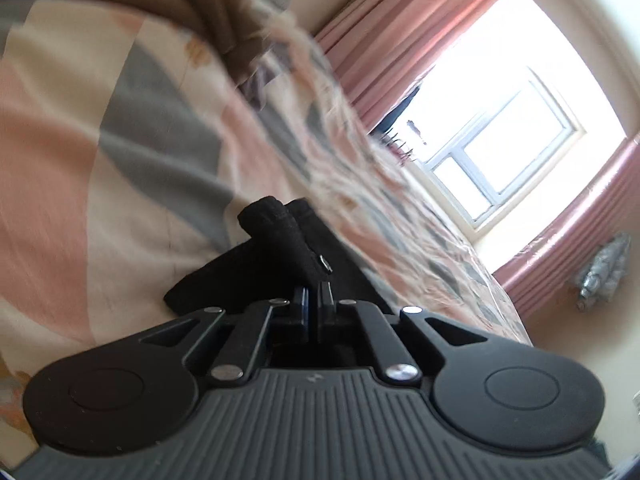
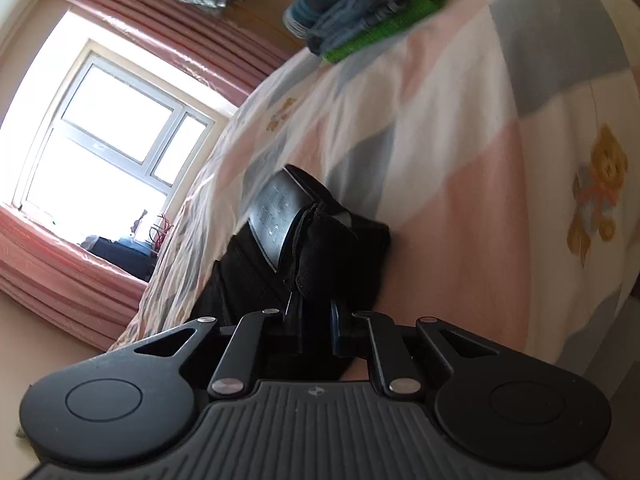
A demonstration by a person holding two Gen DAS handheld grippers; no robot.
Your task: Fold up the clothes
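Note:
A black garment (image 1: pixel 276 236) lies bunched on the bed, and a fold of it runs up into my left gripper (image 1: pixel 314 292), whose jaws are pressed together on the cloth. A small metal zip pull (image 1: pixel 326 264) shows near the fingertips. In the right wrist view the same black garment (image 2: pixel 344 248) shows a dark leather-like waistband label (image 2: pixel 276 216). My right gripper (image 2: pixel 314 308) is shut on a thick bunch of this cloth, with blue pads (image 2: pixel 334 320) on either side of it.
The bed carries a pink, grey and white patchwork quilt (image 1: pixel 100 140) printed with bears (image 2: pixel 596 196). A brown garment (image 1: pixel 200 4) lies at the far end. A pile of green, denim and striped clothes (image 2: pixel 372 8) sits further along. The window (image 1: pixel 500 140) and pink curtains (image 2: pixel 180 48) lie beyond the bed's edge.

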